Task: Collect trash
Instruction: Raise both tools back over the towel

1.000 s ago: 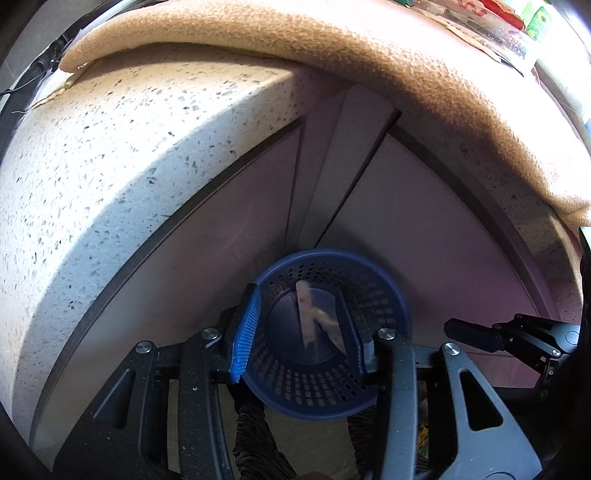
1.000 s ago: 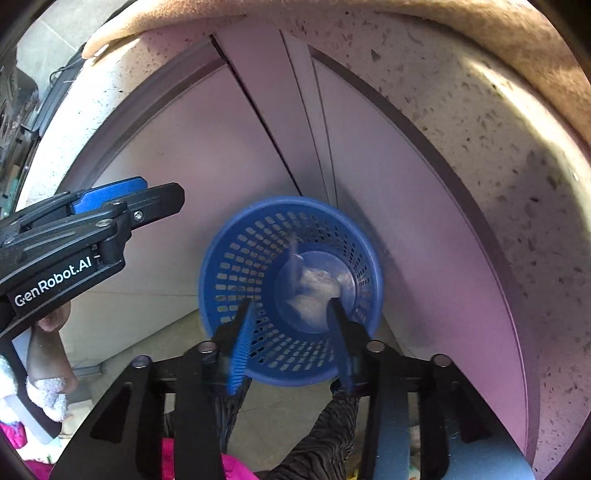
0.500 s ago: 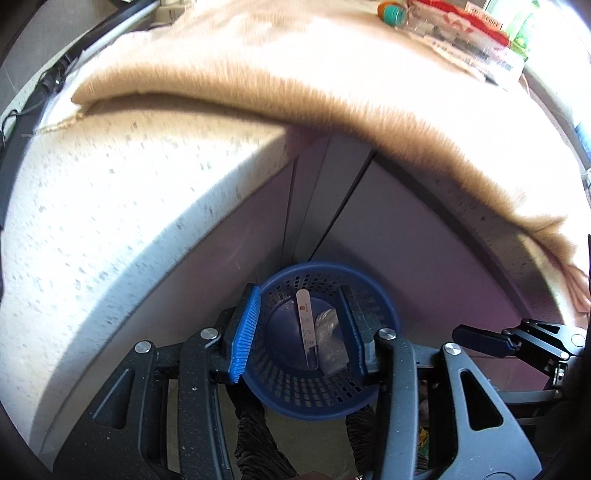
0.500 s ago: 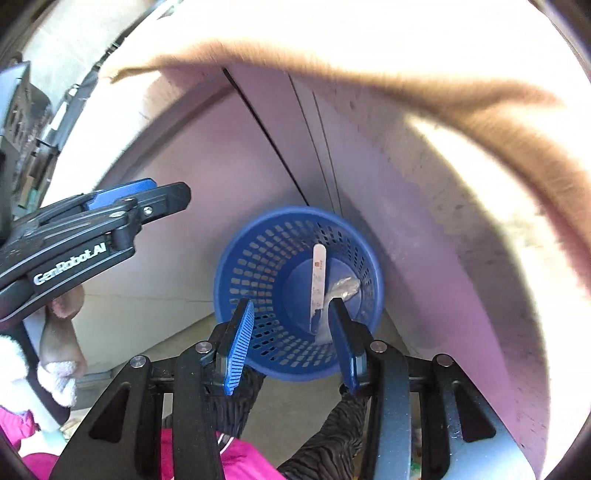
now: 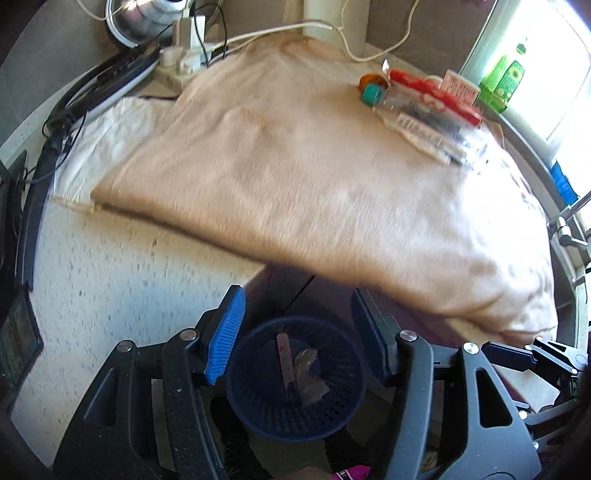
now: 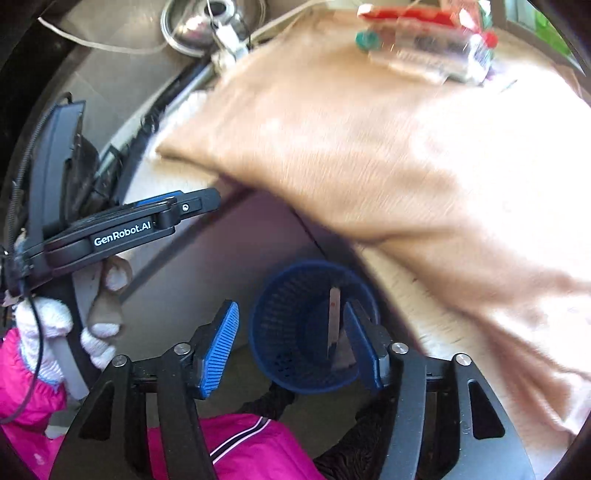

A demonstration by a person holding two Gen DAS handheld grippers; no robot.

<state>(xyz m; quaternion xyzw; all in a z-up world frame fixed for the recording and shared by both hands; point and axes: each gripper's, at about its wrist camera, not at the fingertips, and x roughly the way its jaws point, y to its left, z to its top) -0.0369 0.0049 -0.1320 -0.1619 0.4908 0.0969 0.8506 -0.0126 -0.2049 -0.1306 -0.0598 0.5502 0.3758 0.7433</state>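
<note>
A blue mesh basket (image 5: 258,402) stands on the floor below the counter edge, with a flat stick (image 5: 283,354) and a crumpled clear wrapper (image 5: 310,380) inside; it also shows in the right wrist view (image 6: 288,325). My left gripper (image 5: 299,332) is open and empty above the basket. My right gripper (image 6: 291,350) is open and empty, also above it. A clear plastic bottle with a teal cap (image 5: 424,118) and a red packet (image 5: 436,96) lie on the tan cloth (image 5: 295,177) at the counter's far right.
The speckled counter (image 5: 110,295) carries a power strip with cables (image 5: 181,66) and a steel bowl (image 5: 140,18) at the back. A green bottle (image 5: 506,81) stands by the window. The left gripper's body (image 6: 122,229) shows at the right view's left.
Both grippers have risen from close over the basket to above the counter edge, so the countertop and cloth now show. The jaws stand wider open. The stick and wrapper lie in the basket.
</note>
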